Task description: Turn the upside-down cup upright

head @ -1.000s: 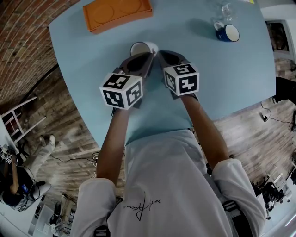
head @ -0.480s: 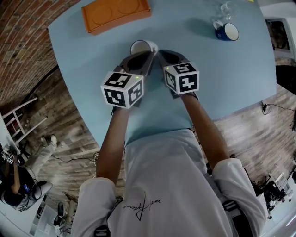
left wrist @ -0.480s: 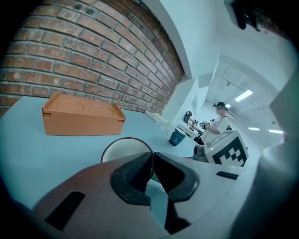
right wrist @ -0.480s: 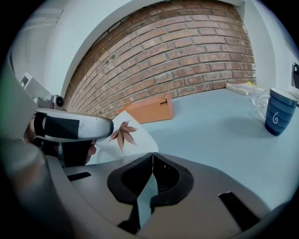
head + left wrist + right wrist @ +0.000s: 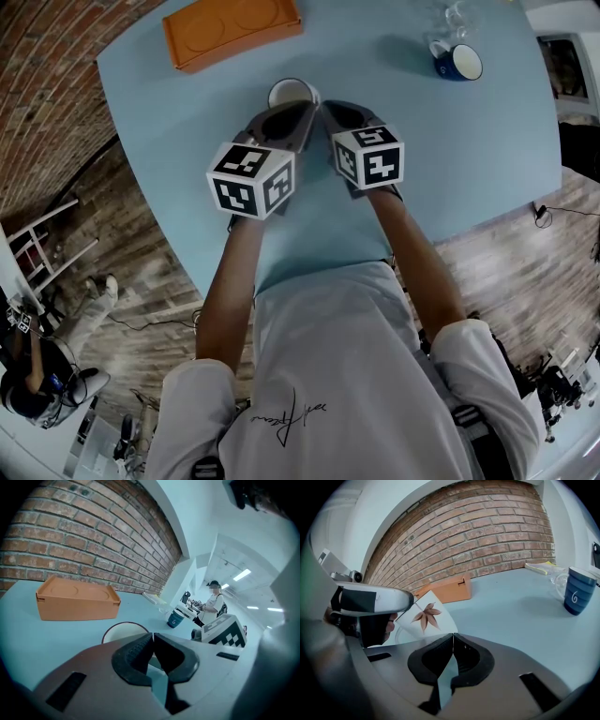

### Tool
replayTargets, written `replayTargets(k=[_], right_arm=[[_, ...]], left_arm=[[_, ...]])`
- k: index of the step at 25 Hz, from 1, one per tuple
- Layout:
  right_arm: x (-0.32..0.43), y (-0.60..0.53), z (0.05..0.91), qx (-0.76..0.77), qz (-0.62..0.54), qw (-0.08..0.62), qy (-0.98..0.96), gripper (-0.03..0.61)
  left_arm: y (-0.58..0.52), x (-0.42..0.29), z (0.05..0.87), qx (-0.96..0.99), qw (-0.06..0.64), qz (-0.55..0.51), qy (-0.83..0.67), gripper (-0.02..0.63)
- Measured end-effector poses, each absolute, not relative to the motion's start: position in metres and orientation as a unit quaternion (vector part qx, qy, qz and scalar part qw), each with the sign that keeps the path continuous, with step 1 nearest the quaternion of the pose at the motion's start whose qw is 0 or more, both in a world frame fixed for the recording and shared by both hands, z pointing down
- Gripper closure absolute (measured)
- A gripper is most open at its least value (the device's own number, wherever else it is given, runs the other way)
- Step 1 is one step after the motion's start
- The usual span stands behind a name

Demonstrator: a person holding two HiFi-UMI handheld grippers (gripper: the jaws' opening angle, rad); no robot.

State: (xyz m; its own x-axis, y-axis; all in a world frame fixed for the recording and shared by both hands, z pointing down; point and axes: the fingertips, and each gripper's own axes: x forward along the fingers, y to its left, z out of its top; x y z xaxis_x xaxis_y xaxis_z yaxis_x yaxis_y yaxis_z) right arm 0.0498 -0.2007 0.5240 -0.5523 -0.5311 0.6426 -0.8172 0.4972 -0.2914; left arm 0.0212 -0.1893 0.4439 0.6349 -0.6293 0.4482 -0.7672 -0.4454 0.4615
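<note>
On the pale blue tabletop [image 5: 450,141], an orange box [image 5: 232,31] lies at the far left, at about 11 o'clock from the cup [image 5: 292,92] and well apart from it. The cup is white with a brown leaf printed on its side. It sits tipped rather than flat. In the right gripper view its narrower base leans up and away toward the box, and in the left gripper view its dark-edged mouth faces back toward the person.

The left gripper [image 5: 307,106] reaches the cup from 6 o'clock. Its tongs have just been closing, and their tips now come together right on the near edge of the cup's rim. Only a thin white sliver of the wall shows between them.

Just beside it, at 3 o'clock, the right gripper [image 5: 326,106] points the same way. Its tongs are pressed together with nothing between them, and their tips stop just short of the cup.

Farther right, at about 2 o'clock from the cup and well apart from it, a dark blue mug [image 5: 460,62] stands upright. A clear glass [image 5: 456,17] stands near it at 12 o'clock, by the tabletop's far edge.
</note>
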Motion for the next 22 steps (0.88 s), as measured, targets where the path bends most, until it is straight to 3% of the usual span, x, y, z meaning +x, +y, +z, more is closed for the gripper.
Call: replayTargets(k=[22], right_arm=[[0.056,-0.195,0.513,0.410,0.290,0.231,-0.833,0.557]], left_arm=[[-0.183,0.022,0.427,0.845,0.323,0.082,-0.419,0.601]])
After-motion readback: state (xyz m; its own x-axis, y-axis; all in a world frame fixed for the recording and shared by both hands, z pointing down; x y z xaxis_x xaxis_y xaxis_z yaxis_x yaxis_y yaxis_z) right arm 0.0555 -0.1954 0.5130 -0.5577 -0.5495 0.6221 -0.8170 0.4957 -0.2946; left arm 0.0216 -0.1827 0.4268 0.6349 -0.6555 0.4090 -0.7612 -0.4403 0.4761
